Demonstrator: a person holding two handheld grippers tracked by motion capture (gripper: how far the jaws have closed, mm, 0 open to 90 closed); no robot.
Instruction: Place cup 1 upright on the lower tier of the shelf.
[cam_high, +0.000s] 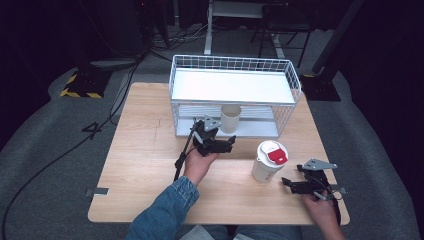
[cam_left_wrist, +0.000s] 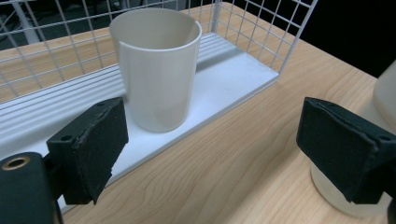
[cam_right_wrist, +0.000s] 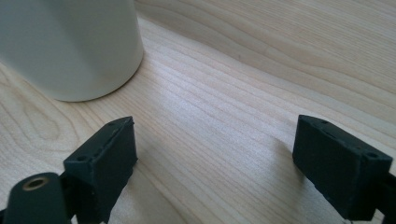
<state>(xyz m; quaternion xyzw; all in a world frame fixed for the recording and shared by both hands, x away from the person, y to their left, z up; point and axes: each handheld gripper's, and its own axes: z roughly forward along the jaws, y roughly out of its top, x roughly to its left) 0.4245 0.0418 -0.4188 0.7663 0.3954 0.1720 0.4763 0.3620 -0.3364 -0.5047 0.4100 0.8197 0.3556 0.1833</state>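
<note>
A plain cream cup (cam_high: 230, 118) (cam_left_wrist: 156, 70) stands upright on the lower shelf of a white wire rack (cam_high: 287, 107) (cam_left_wrist: 243, 70), near its front edge. My left gripper (cam_high: 231, 144) (cam_left_wrist: 215, 154) hovers just in front of the rack, open, with nothing between its jaws; the cup is a little beyond them. A white container with a red-patched lid (cam_high: 270, 161) (cam_right_wrist: 70, 46) stands on the wooden table (cam_high: 145, 150). My right gripper (cam_high: 285, 183) (cam_right_wrist: 215, 163) rests low to its right, open over bare wood, apart from the container.
The rack has a solid white upper shelf (cam_high: 230, 85) and wire walls, open toward me. The lidded container (cam_left_wrist: 387, 98) also sits close beside my left gripper's right jaw. Dark floor with cables and stands surrounds the table.
</note>
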